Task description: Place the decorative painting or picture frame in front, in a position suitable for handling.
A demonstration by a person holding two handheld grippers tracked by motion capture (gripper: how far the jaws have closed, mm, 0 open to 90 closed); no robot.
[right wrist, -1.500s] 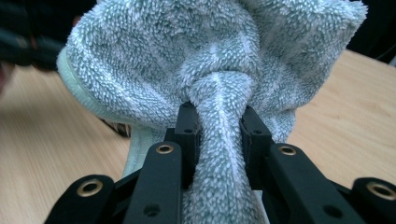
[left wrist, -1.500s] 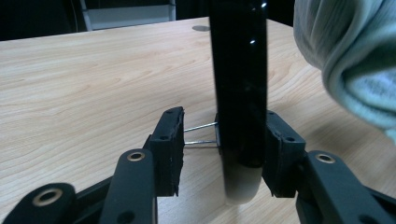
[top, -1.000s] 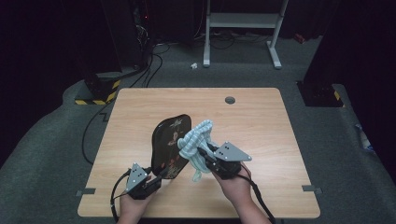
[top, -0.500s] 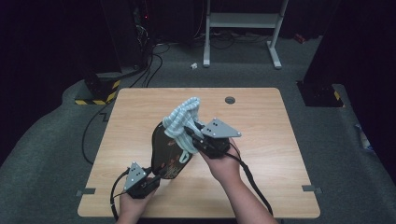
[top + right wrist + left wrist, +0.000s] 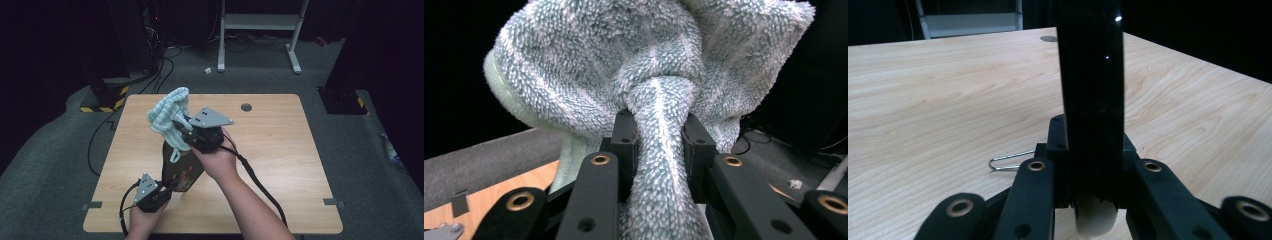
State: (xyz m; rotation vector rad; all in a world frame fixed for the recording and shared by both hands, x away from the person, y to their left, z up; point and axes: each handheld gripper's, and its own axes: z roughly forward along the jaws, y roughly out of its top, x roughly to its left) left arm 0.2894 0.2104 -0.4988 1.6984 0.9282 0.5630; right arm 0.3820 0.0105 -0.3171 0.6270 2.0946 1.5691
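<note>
A dark, glossy tray-like board [image 5: 182, 167] lies on the wooden table [image 5: 280, 150], its long side running away from me. My left gripper [image 5: 162, 189] is shut on its near end; in the left gripper view the black board [image 5: 1090, 75] stands between the closed jaws of this gripper [image 5: 1091, 140]. My right gripper [image 5: 181, 131] hangs above the board's far end, shut on a fluffy pale blue-green towel [image 5: 167, 117] that bunches up and to the left. In the right gripper view a twisted fold of the towel [image 5: 624, 60] is pinched in that gripper [image 5: 659, 125].
A round grommet hole [image 5: 246, 107] sits near the table's far edge. A wire paper clip [image 5: 1008, 161] lies on the wood beside the left gripper. Beyond the table are a white stand [image 5: 260, 22], floor cables and a black-and-yellow striped block [image 5: 102, 102].
My right gripper has carried the towel away from me and to the left, from beside the board's middle to above its far end. The left gripper and board have stayed put.
</note>
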